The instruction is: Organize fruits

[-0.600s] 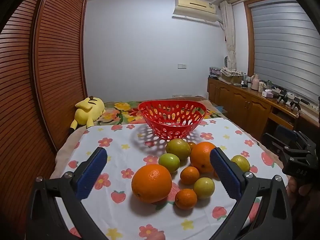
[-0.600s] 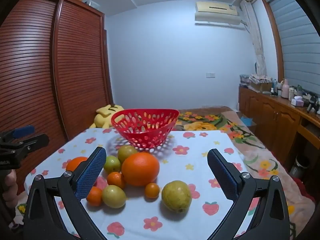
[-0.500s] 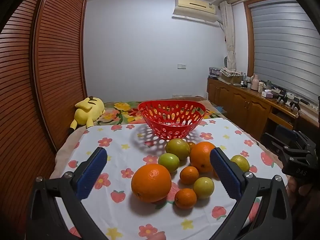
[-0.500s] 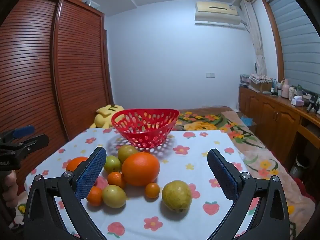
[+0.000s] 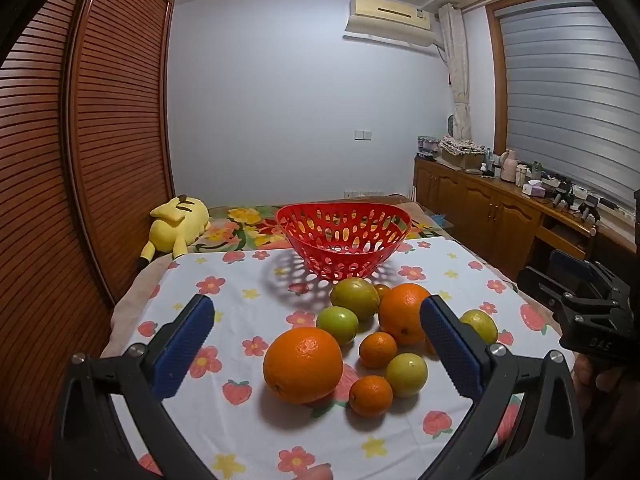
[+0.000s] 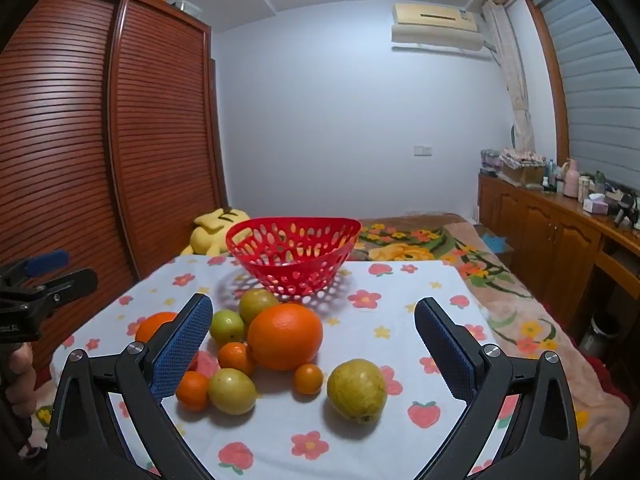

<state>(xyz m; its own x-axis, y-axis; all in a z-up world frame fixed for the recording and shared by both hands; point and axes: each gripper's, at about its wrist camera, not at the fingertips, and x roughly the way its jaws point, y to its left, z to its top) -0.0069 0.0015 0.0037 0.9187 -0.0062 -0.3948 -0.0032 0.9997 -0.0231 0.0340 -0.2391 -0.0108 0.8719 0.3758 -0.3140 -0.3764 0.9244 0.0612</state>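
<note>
Standing spread wide and holding nothing, the left gripper [image 5: 316, 344] hangs low over the near edge of the worktop [image 5: 248, 276], its blue-padded fingers [image 5: 182, 344] flanking a cluster of fruit. Right gripper [image 6: 312, 346]: likewise released, fingers well apart, nothing between them.

Items on the flowered cloth:
- Red perforated basket [image 5: 344, 240], upright at the far middle, no fruit seen inside.
- Large orange [image 5: 303, 365], nearest the left gripper.
- Second large orange [image 6: 285, 336], centre of the cluster, just in front of the basket.
- Several small tangerines, one [image 5: 371, 395] touching the near large orange's side.
- Green-yellow round fruits, one [image 5: 355, 298] just before the basket.
- Pear-like fruit [image 6: 357, 390], apart on the right side.

Beyond: yellow plush toy [image 5: 180, 224] on the bed.
</note>
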